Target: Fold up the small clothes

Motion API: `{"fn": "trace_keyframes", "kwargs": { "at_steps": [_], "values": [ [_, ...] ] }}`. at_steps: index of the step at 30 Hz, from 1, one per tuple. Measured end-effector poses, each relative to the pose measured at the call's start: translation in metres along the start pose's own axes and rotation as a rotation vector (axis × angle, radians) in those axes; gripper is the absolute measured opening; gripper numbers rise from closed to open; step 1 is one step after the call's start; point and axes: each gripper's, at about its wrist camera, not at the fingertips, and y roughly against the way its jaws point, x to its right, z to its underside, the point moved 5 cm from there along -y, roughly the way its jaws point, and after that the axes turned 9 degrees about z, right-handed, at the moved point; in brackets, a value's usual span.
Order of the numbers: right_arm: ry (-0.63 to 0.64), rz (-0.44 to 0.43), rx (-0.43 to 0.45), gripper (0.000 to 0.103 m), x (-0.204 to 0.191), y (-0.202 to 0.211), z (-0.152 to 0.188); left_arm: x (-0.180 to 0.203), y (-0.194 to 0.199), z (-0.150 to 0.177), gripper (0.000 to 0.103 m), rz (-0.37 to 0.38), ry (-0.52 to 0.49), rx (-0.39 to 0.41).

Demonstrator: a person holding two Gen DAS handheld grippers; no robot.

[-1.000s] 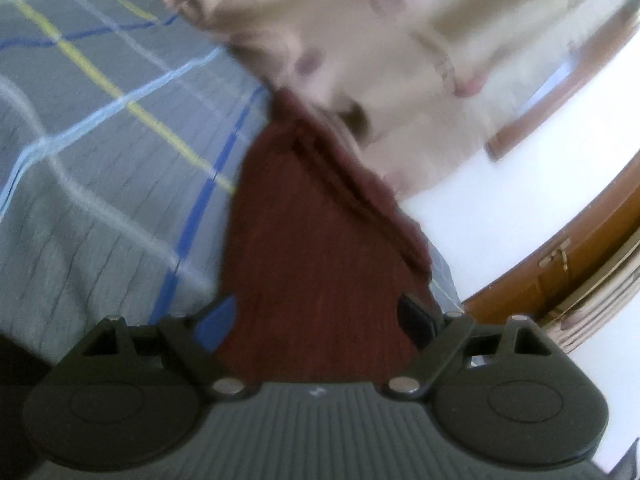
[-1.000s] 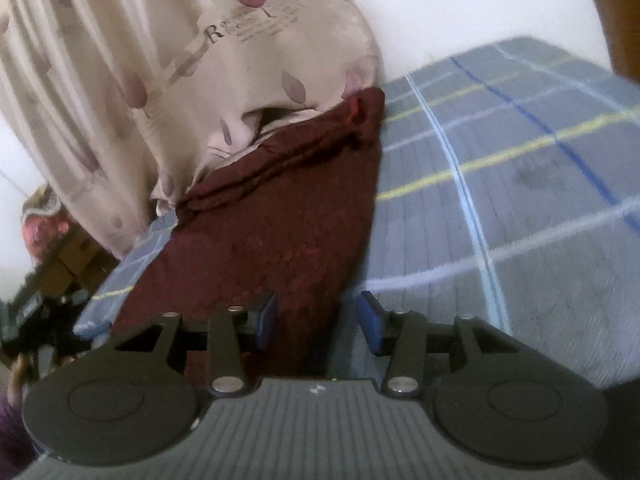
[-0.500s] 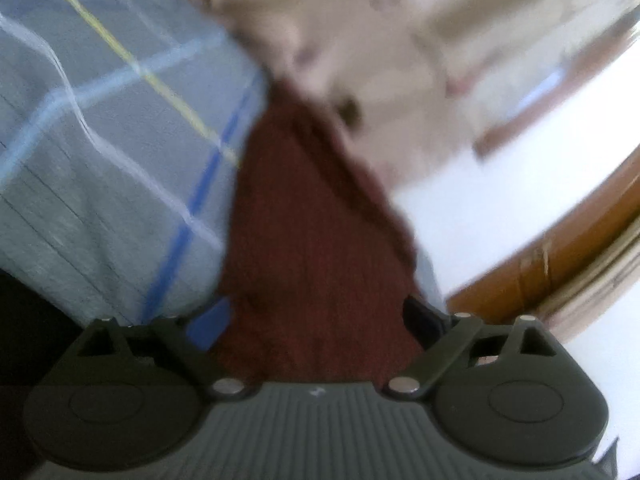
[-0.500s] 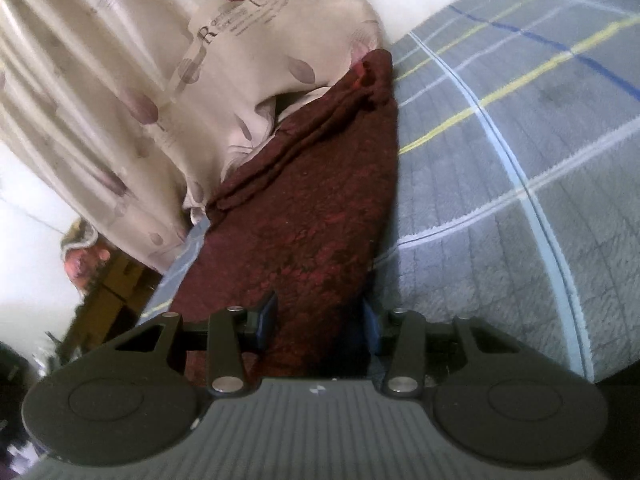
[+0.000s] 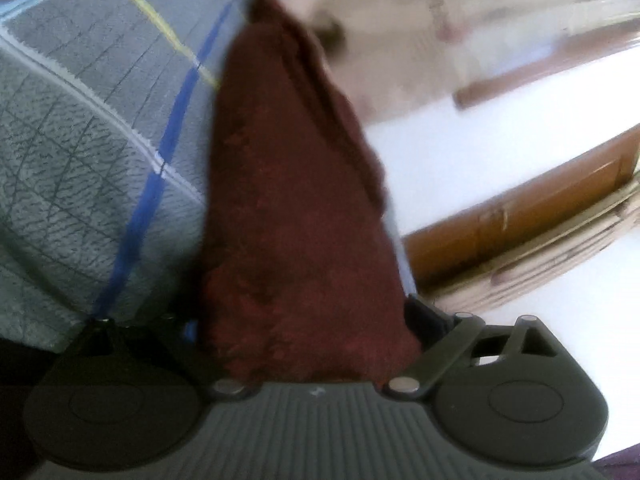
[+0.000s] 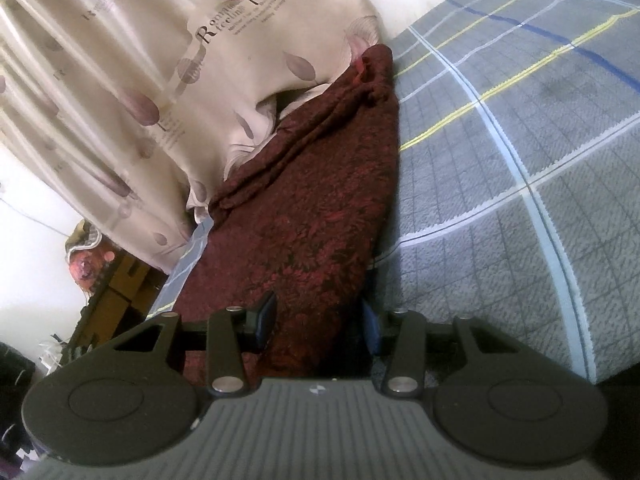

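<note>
One maroon garment (image 6: 312,216), two claws, one bedspread (image 6: 520,160).

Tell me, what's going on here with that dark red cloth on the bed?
A person is working with a hand-held tool in each hand, folding a small dark red garment that lies along the edge of a bed with a grey checked blanket, next to a beige curtain. The right tool has the near end of the garment between its fingers. The left tool stands wide open around the garment's other end and has just been opening. The fold is not yet made.
</note>
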Motion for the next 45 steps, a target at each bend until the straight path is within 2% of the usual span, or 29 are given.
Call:
{"fn": "trace_keyframes", "kwargs": {
  "at_steps": [2, 6, 9, 11, 14, 16, 18, 28, 30, 32, 37, 39, 42, 44, 45],
  "values": [
    [-0.008, -0.004, -0.001, 0.047, 0.002, 0.001, 0.0, 0.012, 0.0, 0.007, 0.087, -0.033, -0.059, 0.022],
    [-0.017, 0.005, -0.01, 0.047, 0.002, 0.0, -0.001, 0.04, -0.009, 0.017, 0.052, -0.179, -0.242, 0.027],
    [-0.017, 0.016, -0.024, 0.048, -0.001, -0.001, -0.003, 0.059, -0.02, 0.019, 0.044, -0.251, -0.369, 0.009],
    [-0.004, 0.021, -0.04, 0.048, -0.006, -0.003, -0.004, 0.065, -0.025, 0.018, 0.032, -0.288, -0.416, 0.002],
    [0.007, 0.018, -0.048, 0.047, -0.007, -0.005, -0.003, 0.069, -0.032, 0.018, 0.032, -0.325, -0.458, -0.016],
    [0.003, 0.01, -0.047, 0.047, -0.005, -0.005, -0.003, 0.07, -0.038, 0.018, 0.032, -0.398, -0.491, -0.03],
    [-0.003, -0.003, -0.045, 0.047, -0.003, -0.004, -0.002, 0.071, -0.04, 0.022, 0.032, -0.44, -0.518, -0.054],
    [-0.03, -0.022, -0.054, 0.052, -0.001, -0.004, -0.003, 0.075, -0.048, 0.025, 0.032, -0.535, -0.597, -0.09],
    [-0.03, -0.023, -0.068, 0.059, -0.003, -0.005, -0.005, 0.076, -0.05, 0.026, 0.032, -0.547, -0.615, -0.094],
    [-0.034, -0.04, -0.083, 0.071, -0.006, -0.006, -0.007, 0.076, -0.05, 0.027, 0.032, -0.556, -0.623, -0.098],
    [0.009, -0.037, -0.09, 0.08, -0.017, -0.008, -0.005, 0.078, -0.051, 0.029, 0.032, -0.57, -0.636, -0.101],
    [0.011, -0.041, -0.091, 0.08, -0.016, -0.008, -0.005, 0.078, -0.051, 0.029, 0.032, -0.577, -0.649, -0.103],
    [0.001, -0.03, -0.084, 0.073, -0.015, -0.007, -0.005, 0.077, -0.05, 0.029, 0.032, -0.566, -0.648, -0.096],
    [0.023, -0.007, -0.08, 0.062, -0.014, -0.006, -0.004, 0.074, -0.045, 0.026, 0.032, -0.508, -0.592, -0.078],
    [0.03, 0.009, -0.077, 0.056, -0.013, -0.005, -0.004, 0.068, -0.04, 0.022, 0.032, -0.452, -0.522, -0.061]
  ]
}}
